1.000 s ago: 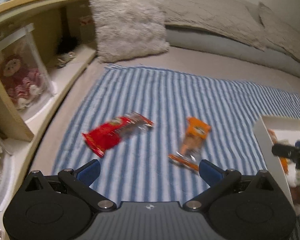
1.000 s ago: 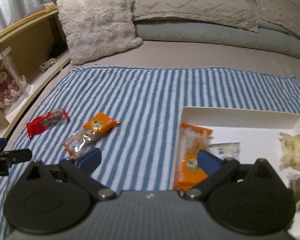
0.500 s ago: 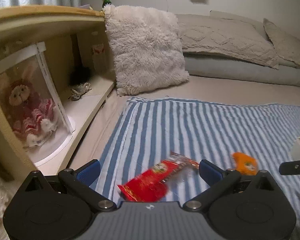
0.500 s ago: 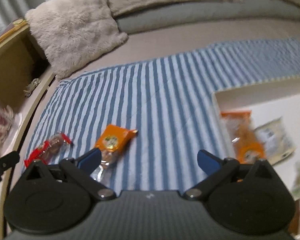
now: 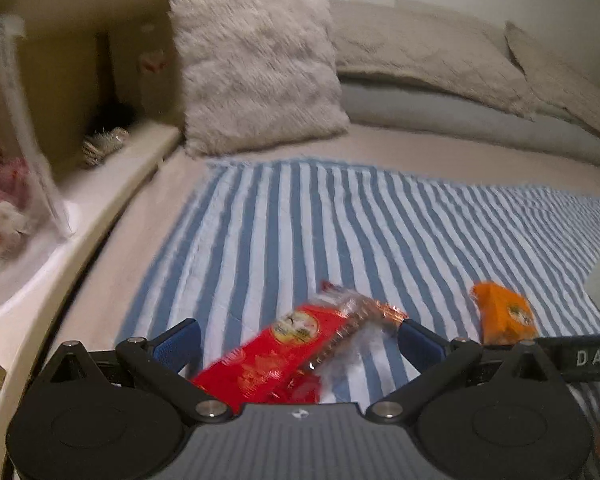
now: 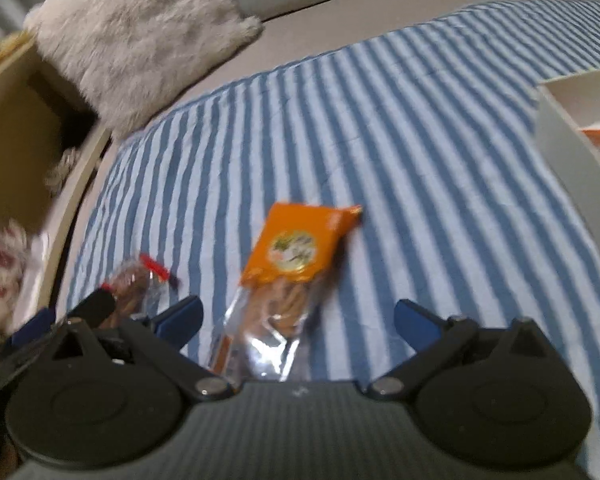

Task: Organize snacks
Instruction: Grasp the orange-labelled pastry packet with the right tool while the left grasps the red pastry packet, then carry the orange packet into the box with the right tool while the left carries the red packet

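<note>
— Well, starting at the far left: clear plastic doll case (image 5: 16, 152) on the cream shelf, close beside the blue-and-white striped cloth (image 5: 320, 220). Could get clipped by a wide swing.

— Next, left gripper (image 5: 296, 340): spread wide, holding nothing, straddling the glossy red snack packet with a clear crinkled end (image 5: 292, 340). Lying diagonally on the cloth, so likely to pinch only a corner and let the rest dangle or slip.

— Agreed. Slick film too; probably slides under the fingers (image 5: 178, 338) if closed off-centre.

— Then the right gripper (image 6: 296, 320): likewise splayed, empty, poised over the flat orange-topped snack pouch with a transparent lower half (image 6: 288, 272). Clear end nearest, so risks catching thin film alone and tearing or dropping it.

— Also working very near each other. Left tool visible at the right view's lower-left edge, just beside the red packet. Could collide when both close or lift.

— Lastly, far right: white open cardboard box (image 6: 560, 136), well apart from both packets. Long carry, upright wall to clear.
</note>
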`<move>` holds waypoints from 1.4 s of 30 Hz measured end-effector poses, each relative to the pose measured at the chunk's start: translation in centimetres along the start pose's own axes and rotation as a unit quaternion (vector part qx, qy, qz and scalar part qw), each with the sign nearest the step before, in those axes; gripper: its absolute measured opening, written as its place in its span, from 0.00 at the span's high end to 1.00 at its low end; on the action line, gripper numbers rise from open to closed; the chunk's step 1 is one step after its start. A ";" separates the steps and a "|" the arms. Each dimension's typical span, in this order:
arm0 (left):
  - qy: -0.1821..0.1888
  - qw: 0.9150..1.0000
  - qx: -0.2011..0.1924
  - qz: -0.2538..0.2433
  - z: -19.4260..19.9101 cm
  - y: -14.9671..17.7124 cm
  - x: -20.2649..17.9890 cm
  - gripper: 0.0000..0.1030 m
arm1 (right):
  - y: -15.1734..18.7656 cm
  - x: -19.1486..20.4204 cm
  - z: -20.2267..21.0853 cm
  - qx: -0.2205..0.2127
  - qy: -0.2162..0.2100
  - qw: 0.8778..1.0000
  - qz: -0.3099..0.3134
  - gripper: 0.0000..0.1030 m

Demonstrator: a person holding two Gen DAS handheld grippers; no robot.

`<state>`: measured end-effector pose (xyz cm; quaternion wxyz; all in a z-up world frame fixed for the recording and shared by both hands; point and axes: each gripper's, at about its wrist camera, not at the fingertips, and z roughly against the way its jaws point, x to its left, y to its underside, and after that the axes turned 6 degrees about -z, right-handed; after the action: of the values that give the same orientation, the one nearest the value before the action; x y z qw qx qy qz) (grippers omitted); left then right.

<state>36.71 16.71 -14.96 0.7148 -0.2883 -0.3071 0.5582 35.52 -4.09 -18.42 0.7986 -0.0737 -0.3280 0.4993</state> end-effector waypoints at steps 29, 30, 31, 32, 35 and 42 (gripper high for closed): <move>0.071 0.983 0.117 0.121 -1.2 -1.3 -3.2 0.00 | -1.4 -3.7 3.6 0.071 -0.006 0.967 0.246 0.54; 0.063 0.983 0.119 0.124 -1.3 -1.3 -3.3 0.00 | -1.4 -3.9 3.8 0.073 -0.006 0.967 0.246 0.54; 0.053 0.983 0.120 0.127 -1.6 -1.5 -3.5 0.00 | -1.2 -4.2 4.2 0.073 -0.005 0.967 0.245 0.54; 0.043 0.983 0.118 0.131 -1.8 -1.6 -3.7 0.01 | -1.3 -4.2 4.3 0.073 -0.003 0.967 0.243 0.54; 0.025 0.984 0.110 0.140 -1.6 -1.9 -4.1 0.14 | -1.7 -4.4 4.5 0.069 0.000 0.971 0.231 0.54; -0.013 0.981 0.126 0.150 -0.9 -1.9 -3.6 0.56 | -2.2 -4.7 5.9 0.053 -0.014 0.973 0.225 0.55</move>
<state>37.91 12.76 -14.53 0.6494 -0.2315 -0.1971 0.6970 32.35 -10.41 -15.01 0.6637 -0.0962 -0.2875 0.6838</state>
